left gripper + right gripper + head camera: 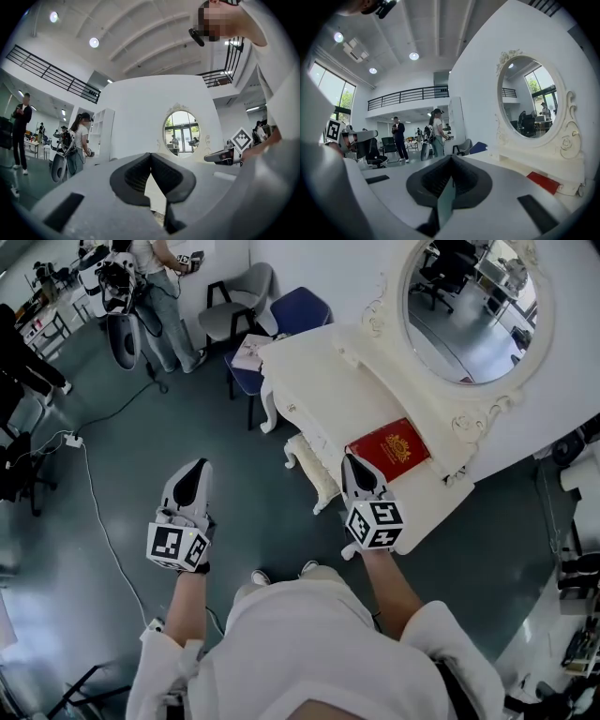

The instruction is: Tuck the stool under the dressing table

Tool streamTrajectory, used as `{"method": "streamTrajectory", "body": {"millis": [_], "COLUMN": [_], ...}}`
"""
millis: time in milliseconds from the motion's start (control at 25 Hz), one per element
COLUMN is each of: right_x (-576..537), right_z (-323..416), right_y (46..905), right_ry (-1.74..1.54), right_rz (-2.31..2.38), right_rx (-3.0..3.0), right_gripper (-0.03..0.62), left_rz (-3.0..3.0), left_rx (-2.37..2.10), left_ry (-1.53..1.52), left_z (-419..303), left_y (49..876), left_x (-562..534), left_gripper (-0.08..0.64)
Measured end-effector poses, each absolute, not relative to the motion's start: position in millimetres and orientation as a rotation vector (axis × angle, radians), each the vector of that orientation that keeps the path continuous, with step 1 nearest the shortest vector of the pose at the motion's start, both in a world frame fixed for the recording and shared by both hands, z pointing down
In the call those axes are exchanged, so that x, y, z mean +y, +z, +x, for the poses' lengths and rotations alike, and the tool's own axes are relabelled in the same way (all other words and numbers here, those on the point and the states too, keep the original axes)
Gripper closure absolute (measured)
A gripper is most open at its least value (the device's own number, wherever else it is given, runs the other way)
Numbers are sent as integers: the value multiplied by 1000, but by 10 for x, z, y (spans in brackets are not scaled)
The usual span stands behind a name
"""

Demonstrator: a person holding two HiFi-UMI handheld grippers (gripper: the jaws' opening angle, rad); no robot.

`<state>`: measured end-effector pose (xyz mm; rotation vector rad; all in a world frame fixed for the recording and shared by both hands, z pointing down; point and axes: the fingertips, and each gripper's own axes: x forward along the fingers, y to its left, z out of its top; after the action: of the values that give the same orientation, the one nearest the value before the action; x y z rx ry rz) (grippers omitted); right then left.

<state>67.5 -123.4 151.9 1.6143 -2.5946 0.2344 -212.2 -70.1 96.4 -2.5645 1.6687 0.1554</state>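
The white dressing table with its oval mirror stands at the upper right, and a red book lies on its top. The cream stool sits at the table's front edge, partly beneath the top. My left gripper is shut and empty over the floor, left of the stool. My right gripper is shut and empty too, held above the stool and the table's edge. The mirror also shows beyond the left gripper. The right gripper points along the table top, with the mirror to its right.
A grey chair and a blue chair stand behind the table's far end. People with equipment are at the top left. A white cable runs over the grey floor on the left.
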Motion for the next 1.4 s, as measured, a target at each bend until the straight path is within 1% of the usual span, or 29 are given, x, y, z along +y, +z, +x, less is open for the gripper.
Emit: {"method": "streamTrajectory", "body": {"millis": [280, 520, 1120, 1400], "right_x": [-1159, -1203, -1296, -1300], "right_z": [1020, 1120, 785, 714], "right_y": [1264, 1174, 1101, 1092], "right_ry": [218, 188, 133, 123], "right_rz": [1733, 1767, 1691, 1633], "right_rx": [-2570, -2556, -2609, -2634], "right_gripper": [591, 592, 591, 592], "left_rz": [-2472, -2433, -2409, -2434], "left_rx": [1736, 1809, 1819, 1846], "left_ry": [194, 225, 218, 267], "left_z": [-2319, -2467, -2597, -2595], "left_y": [750, 748, 671, 746], "left_x": [-547, -518, -513, -491], "left_gripper": [545, 545, 545, 545]}}
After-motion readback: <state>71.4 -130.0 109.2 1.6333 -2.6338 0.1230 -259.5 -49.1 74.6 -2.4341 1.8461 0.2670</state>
